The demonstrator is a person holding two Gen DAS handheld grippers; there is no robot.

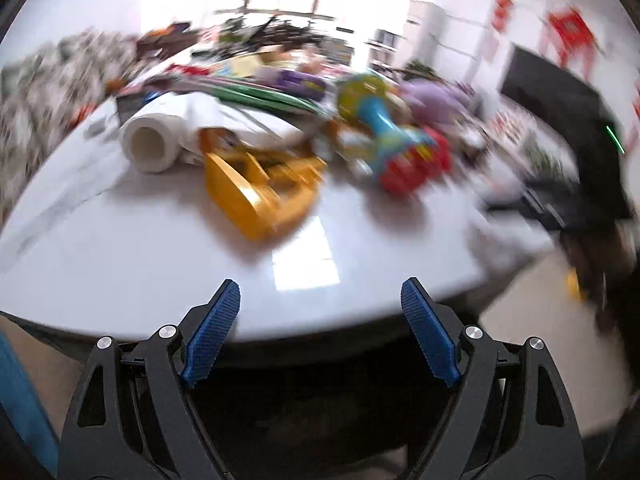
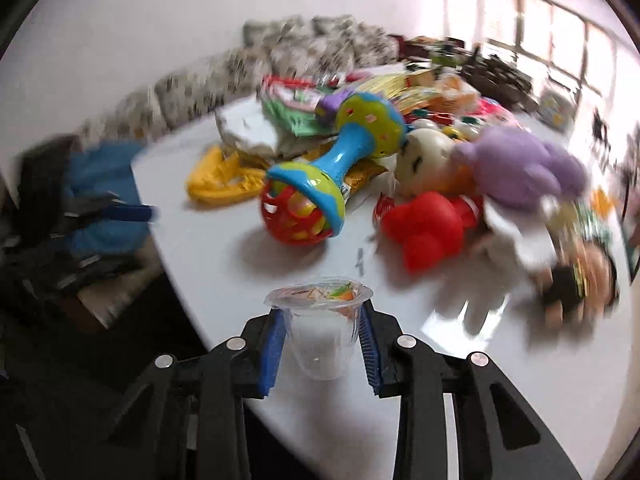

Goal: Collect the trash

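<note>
Toys crowd our white table [image 2: 224, 264] — rattle [image 2: 332, 168], plush [image 2: 520, 168] — none of it trash. Our left gripper [image 1: 320, 308] hangs spread and empty; our right gripper [image 2: 322, 332] pinches the clear plastic cup [image 2: 320, 328] upright by its sides above the table edge — ready for binning, we judge.

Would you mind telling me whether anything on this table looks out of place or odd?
Yes: the white table carries a jumbled heap. A rattle lies tipped on its side among a purple plush, a red toy and wrappers. The right gripper holds an empty clear plastic cup, its foil lid peeled.
</note>
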